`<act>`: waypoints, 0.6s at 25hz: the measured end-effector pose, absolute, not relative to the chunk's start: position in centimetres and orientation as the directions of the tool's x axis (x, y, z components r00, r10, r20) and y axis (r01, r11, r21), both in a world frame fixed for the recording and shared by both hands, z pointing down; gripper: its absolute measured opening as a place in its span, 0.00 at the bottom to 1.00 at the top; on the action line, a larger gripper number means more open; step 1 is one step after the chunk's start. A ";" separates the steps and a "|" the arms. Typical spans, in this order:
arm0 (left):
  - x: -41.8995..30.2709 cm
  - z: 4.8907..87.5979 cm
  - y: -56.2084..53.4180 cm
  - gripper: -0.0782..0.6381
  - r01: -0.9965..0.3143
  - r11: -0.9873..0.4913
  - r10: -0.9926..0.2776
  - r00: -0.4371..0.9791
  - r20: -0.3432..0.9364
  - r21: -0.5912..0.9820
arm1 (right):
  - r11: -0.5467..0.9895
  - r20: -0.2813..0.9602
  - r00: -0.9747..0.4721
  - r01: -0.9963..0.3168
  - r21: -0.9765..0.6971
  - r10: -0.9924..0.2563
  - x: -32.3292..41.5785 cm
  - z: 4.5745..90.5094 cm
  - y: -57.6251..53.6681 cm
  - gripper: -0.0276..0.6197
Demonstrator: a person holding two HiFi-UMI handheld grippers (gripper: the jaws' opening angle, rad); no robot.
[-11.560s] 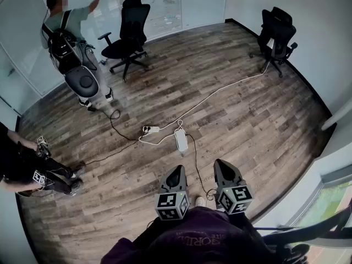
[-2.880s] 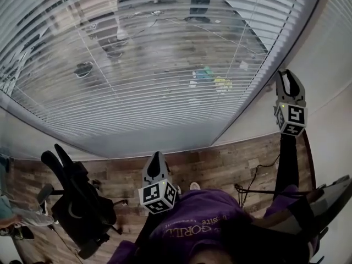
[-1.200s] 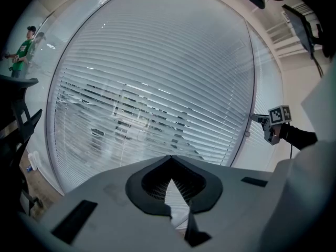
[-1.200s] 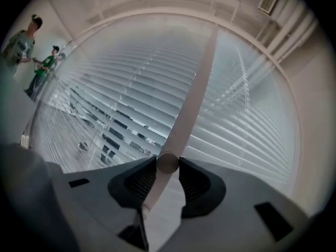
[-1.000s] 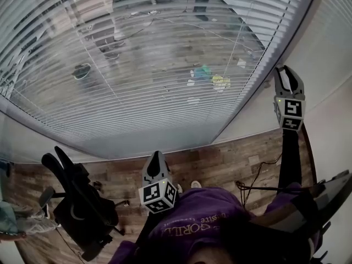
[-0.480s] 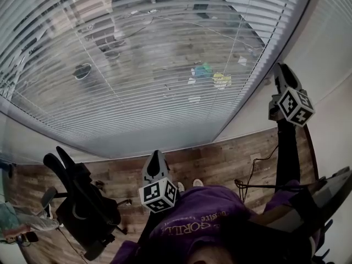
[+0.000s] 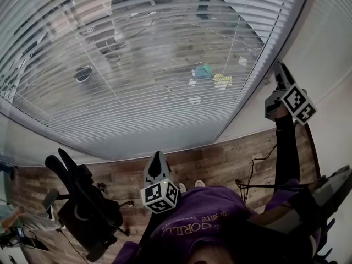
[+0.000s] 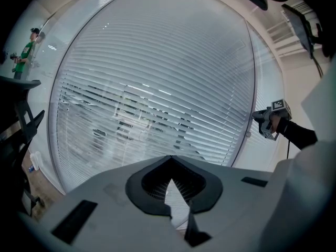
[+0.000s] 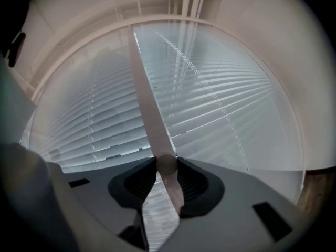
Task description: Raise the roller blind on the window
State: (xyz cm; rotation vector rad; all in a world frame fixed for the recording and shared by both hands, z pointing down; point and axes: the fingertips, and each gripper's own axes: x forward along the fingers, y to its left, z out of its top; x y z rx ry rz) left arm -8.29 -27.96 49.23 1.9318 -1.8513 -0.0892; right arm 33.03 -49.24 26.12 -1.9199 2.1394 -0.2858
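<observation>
Right gripper: clenched on wand, long axis rising toward 11 o'clock from fingers. Left gripper: closed, empty, well apart at 8 o'clock. Blind: lowered.

**Jaws closed on the blind's wand**

The right hand-held gripper fills the bottom of the frame, its grey body spreading to both lower corners. Its two dark jaw tips press from left and right on a rounded pale piece of the wand. The wand runs as a slim pale bar from the upper middle of the frame down through the jaws. Behind it the slatted blind spans the centre, lowered, with thin cords crossing its slats. A plain wall takes the upper right, and a sliver of wooden floor shows at the right edge.
</observation>
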 end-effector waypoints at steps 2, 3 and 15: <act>-8.3 49.2 -27.9 0.11 -0.930 0.012 -0.960 0.091 0.264 0.366 | 0.110 -0.059 -0.096 -0.934 -0.340 -0.994 33.1 26.1 -49.3 0.23; -8.3 49.2 -28.0 0.11 -0.931 0.012 -0.960 0.091 0.263 0.366 | 0.110 -0.060 -0.095 -0.931 -0.347 -0.994 33.1 26.2 -49.3 0.23; -8.3 49.3 -27.9 0.11 -0.933 0.010 -0.960 0.092 0.264 0.360 | 0.047 -0.081 -0.075 -0.953 0.300 -0.994 32.3 26.0 -49.2 0.24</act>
